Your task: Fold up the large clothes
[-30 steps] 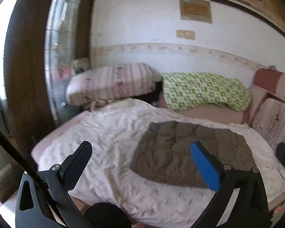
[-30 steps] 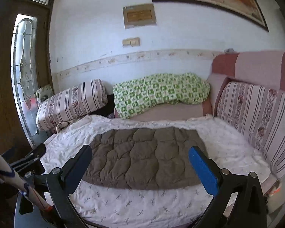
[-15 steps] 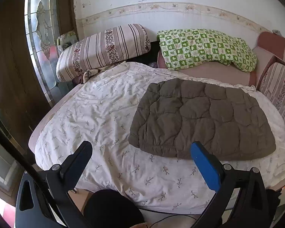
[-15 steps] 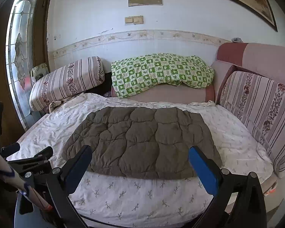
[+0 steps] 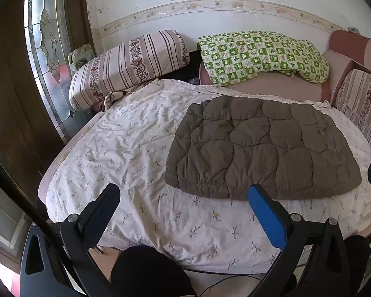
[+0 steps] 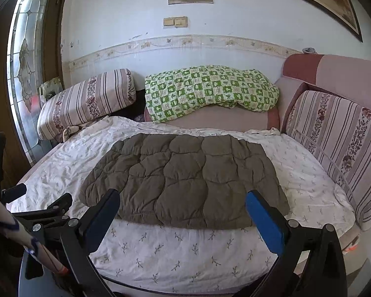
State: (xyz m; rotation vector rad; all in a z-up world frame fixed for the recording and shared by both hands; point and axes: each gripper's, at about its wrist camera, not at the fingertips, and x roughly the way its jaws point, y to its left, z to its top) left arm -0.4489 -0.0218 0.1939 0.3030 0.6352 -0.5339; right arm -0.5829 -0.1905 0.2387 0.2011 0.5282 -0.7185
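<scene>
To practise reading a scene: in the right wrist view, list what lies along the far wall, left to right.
Stained-glass window → striped bolster → green checked blanket → pink sofa back.

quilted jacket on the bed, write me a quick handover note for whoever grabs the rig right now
Left tongs: open, empty, held above the near edge of the bed, left of the jacket's near-left corner.
Right tongs: open, empty, aimed at the middle of the jacket's near hem, not touching it.
Brown quilted jacket: lies flat on the floral sheet, toward the right half of the bed, elastic hem nearest you. It looks like a compact rectangle; no sleeves stick out.
Done: jacket laid out, possibly part folded; cannot tell how far.
Left: grasp the hem or a side edge and finish the folds.
</scene>
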